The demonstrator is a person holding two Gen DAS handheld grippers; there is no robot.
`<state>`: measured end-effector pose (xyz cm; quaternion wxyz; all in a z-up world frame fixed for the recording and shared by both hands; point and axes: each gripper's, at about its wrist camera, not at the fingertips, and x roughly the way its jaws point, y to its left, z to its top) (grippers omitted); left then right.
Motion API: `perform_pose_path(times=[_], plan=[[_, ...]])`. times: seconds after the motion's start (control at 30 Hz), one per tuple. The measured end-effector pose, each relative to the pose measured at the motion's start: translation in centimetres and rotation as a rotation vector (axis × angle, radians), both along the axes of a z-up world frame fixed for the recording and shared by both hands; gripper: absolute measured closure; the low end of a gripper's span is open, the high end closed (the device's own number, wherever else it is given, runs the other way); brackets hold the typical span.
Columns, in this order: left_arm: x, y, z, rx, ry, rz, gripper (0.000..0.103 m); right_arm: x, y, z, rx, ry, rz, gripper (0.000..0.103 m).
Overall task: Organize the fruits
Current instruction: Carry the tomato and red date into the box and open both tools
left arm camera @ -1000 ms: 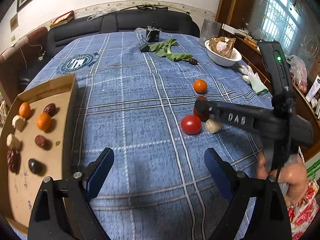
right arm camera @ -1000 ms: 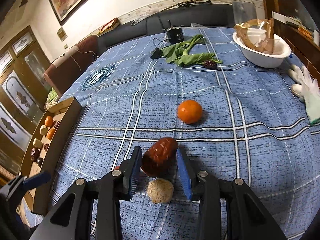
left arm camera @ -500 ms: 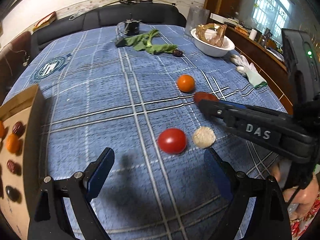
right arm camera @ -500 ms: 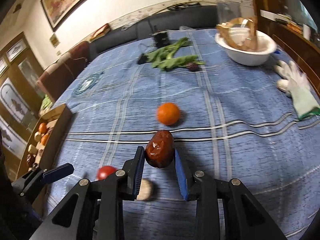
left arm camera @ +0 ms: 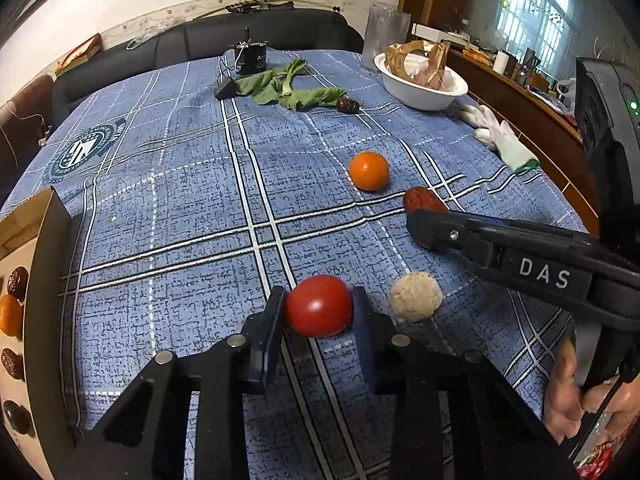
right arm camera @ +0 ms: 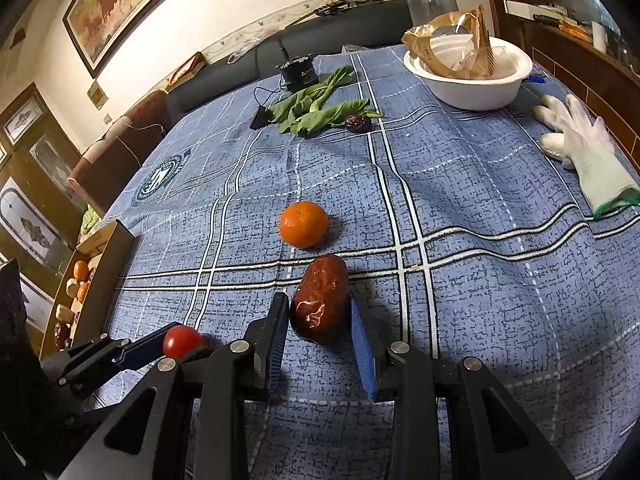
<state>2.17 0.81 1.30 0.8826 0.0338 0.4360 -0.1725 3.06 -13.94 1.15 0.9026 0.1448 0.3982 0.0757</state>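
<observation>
Both claws are at the pick-up step: the left claw (left arm camera: pixel 318 312), its jaws just closed, pinches the tomato (left arm camera: pixel 319 305) on the bench (left arm camera: pixel 180 200), while the right claw (right arm camera: pixel 320 324) pinches the red date (right arm camera: pixel 322 304). The next move likely calls for lifting both clear and carrying them to the cardboard tray (left arm camera: pixel 40 248) off to the left claw's left, where other fruits lie

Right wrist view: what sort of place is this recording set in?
Most likely a home living or dining room: a black sofa behind the cloth-covered table, a framed painting on the wall, and wooden glass-fronted cabinets.
</observation>
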Motion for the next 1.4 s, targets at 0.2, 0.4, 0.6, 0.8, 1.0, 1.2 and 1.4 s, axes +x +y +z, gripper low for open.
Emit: perform_pose_path(times=[0.2, 0.4, 0.6, 0.8, 1.0, 1.2, 1.4], plan=[[0.0, 0.1, 0.0, -0.029, 0.000, -0.015, 0.065, 0.2, 0.4, -0.2, -0.024, -0.006, -0.013, 0.070], [-0.1, 0.1, 0.1, -0.036, -0.004, -0.016, 0.073, -0.2, 0.2, -0.2, -0.017, -0.013, -0.035, 0.071], [-1.3, 1.7, 1.1, -0.083, 0.008, 0.028, 0.073, -0.8, -0.1, -0.1, 0.088, 0.007, -0.023, 0.070], [-4.5, 5.2, 3.4, -0.145, -0.018, 0.083, 0.072, -3.0, 1.2, 1.0, 0.146, -0.001, 0.011, 0.070], [-7.5, 11.4, 5.3, -0.192, -0.051, 0.201, 0.072, -4.5, 4.5, 2.7, 0.141, -0.030, 0.086, 0.070], [-9.9, 19.4, 6.2, -0.189, -0.070, 0.377, 0.072, -5.6, 9.2, 4.6, 0.162, -0.052, 0.208, 0.070], [-11.2, 26.8, 5.5, -0.192, -0.053, 0.577, 0.072, -6.0, 15.8, 5.6, 0.162, -0.045, 0.352, 0.069]])
